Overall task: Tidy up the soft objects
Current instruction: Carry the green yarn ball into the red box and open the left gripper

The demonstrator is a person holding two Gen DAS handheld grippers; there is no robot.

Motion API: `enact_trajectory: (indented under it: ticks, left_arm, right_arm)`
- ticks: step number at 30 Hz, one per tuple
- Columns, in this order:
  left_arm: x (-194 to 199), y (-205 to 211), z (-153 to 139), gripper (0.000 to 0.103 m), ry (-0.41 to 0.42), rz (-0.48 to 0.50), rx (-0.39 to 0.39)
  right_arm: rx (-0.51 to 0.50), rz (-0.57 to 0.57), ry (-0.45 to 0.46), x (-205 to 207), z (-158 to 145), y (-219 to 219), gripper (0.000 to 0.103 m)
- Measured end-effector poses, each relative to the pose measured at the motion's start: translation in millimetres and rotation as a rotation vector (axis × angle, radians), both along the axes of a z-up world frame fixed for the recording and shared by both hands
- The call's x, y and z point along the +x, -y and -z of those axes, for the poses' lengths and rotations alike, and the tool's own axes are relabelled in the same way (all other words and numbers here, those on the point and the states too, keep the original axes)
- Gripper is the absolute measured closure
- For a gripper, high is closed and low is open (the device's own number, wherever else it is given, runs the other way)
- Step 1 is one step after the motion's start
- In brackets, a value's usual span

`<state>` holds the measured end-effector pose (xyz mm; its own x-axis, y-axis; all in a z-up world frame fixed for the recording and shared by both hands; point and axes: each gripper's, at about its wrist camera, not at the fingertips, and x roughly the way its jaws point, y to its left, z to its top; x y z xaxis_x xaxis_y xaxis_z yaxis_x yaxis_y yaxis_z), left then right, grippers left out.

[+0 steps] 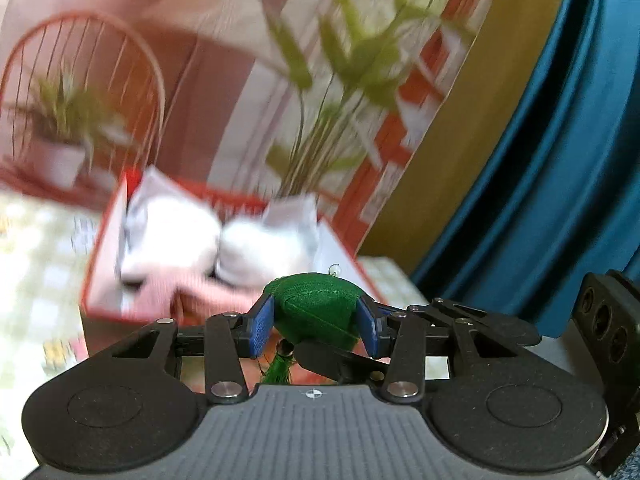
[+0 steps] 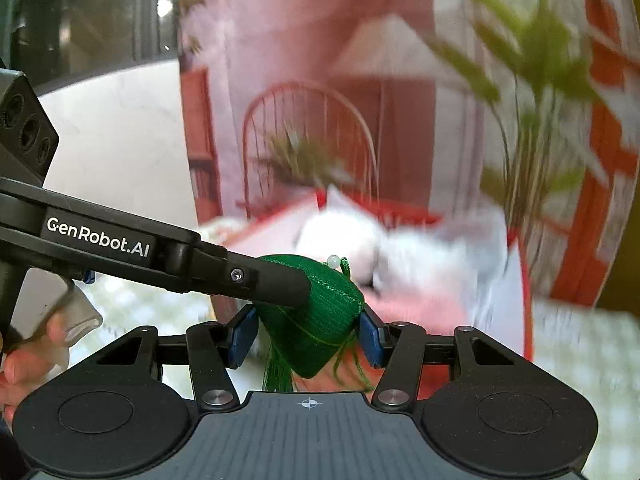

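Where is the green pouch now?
The green pouch is held between both grippers' blue pads, left gripper and right gripper, in front of the red box.

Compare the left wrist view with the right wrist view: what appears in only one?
Only the left wrist view shows the blue curtain. Only the right wrist view shows a person's hand and the "GenRobot.AI" lettering. Both show the green tasselled pouch gripped by blue-padded fingers, and the red box of white soft items.
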<state>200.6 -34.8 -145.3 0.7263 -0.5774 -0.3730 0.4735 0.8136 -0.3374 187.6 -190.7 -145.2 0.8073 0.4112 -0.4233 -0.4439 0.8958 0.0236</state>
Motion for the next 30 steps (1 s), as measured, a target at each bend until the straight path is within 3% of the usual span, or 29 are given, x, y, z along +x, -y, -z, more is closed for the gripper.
enact_trajectory:
  ticks: [9, 15, 22, 30]
  left_arm:
    - [-8, -7, -64, 0.056, 0.184, -0.014, -0.046]
    - [-6, -6, -86, 0.056, 0.243, -0.028, -0.047]
    - [12, -6, -77, 0.056, 0.202, -0.045, -0.031]
    - [54, 4, -38, 0.056, 0.06, -0.01, 0.0]
  right_arm:
    - [-0.025, -0.018, 0.192, 18, -70, -12, 0.053]
    - [-0.033, -0.014, 0.28, 29, -92, -17, 0.053]
    - [-0.019, -0.015, 0.247, 43, -87, -21, 0.053]
    - [-0.004, 0.027, 0.101, 67, -40, -18, 0.053]
